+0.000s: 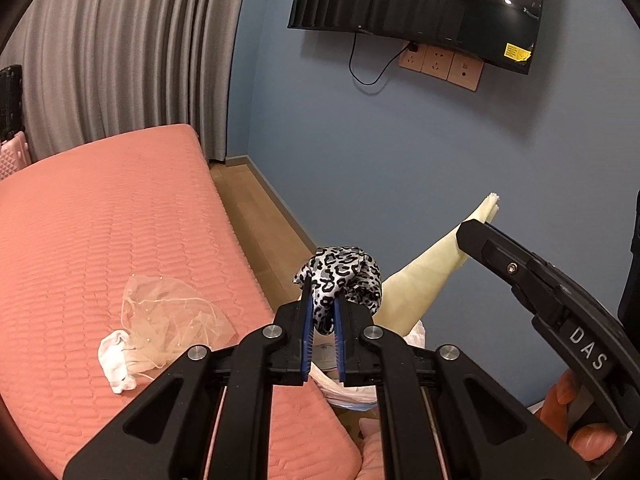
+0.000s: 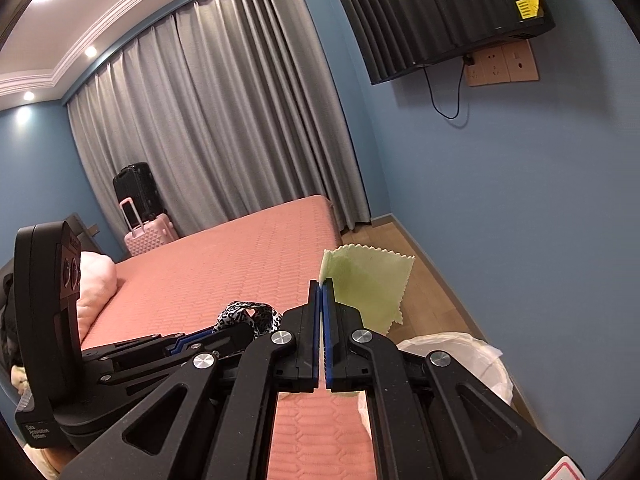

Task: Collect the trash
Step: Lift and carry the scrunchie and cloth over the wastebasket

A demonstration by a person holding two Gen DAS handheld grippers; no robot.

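Note:
My left gripper (image 1: 322, 300) is shut on a leopard-print scrunchie (image 1: 344, 274) and holds it above the bed's edge, over a white-lined trash bin (image 1: 352, 394). My right gripper (image 2: 323, 282) is shut on a pale yellow-green cloth (image 2: 368, 284) that hangs in the air beside the bed; the cloth (image 1: 424, 276) also shows in the left wrist view. The right gripper's body (image 1: 540, 284) is at the right of that view. The bin's white liner (image 2: 460, 356) sits on the floor below the right gripper.
On the pink bed (image 1: 100, 220) lie a beige tulle veil (image 1: 168, 316) and a white crumpled cloth (image 1: 116, 360). A blue wall with a TV (image 1: 420, 4) is ahead. Suitcases (image 2: 140, 216) stand by the grey curtain (image 2: 224, 120). A pink pillow (image 2: 96, 280) lies at the left.

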